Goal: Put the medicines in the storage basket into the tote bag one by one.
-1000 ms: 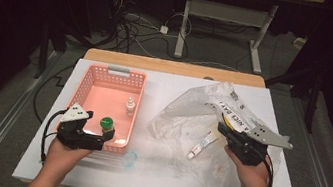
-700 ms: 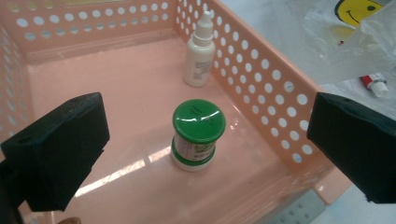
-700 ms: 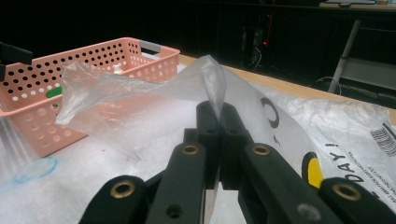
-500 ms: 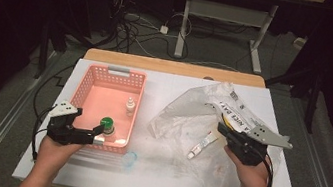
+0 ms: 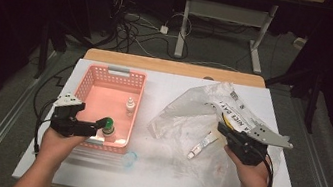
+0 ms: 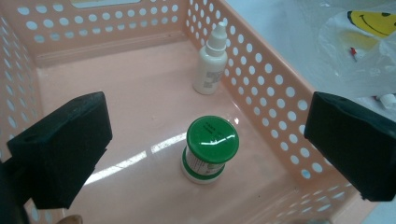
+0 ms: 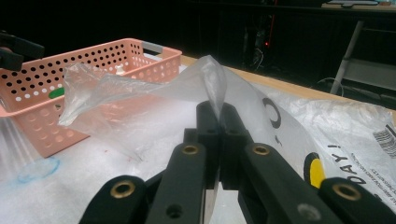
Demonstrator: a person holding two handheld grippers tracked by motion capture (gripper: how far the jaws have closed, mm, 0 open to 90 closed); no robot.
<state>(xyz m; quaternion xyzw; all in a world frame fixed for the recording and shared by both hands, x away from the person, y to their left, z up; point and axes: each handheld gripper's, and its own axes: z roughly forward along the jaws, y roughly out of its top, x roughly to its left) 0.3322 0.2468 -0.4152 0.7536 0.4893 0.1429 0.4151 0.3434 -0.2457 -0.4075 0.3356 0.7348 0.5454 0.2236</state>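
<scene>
Green-capped and squat, a small jar (image 6: 209,148) stands upright on the floor of the pink perforated basket (image 6: 275,88), in the lower middle of the left gripper view. The left gripper (image 6: 205,149) hangs above it with its jaws spread wide, one black pad at the left edge of the frame and the other at the right edge, neither touching the jar or anything else. A white dropper bottle (image 6: 211,60) stands upright further up the frame, near the basket's right wall and well apart from the jar.

From the high view, the left gripper (image 5: 98,126) sits at the lower left of the white table (image 5: 150,182), reaching over the basket's near edge, with the jar (image 5: 107,125) just at its tip and the basket (image 5: 98,98) in the left half of the frame. The dropper bottle (image 5: 129,106) appears near the basket's centre right.

At the right of that view, the right gripper (image 5: 223,131) is clamped tight on a fold of the clear plastic bag (image 5: 187,112), which spreads crumpled across the table's right half. In the right gripper view, the two jaws meet at centre frame with the thin film of the bag (image 7: 140,98) pinched between them and rising above them in a peak. A small white tube (image 5: 199,146) lies on the bag, left of and below the right gripper.
</scene>
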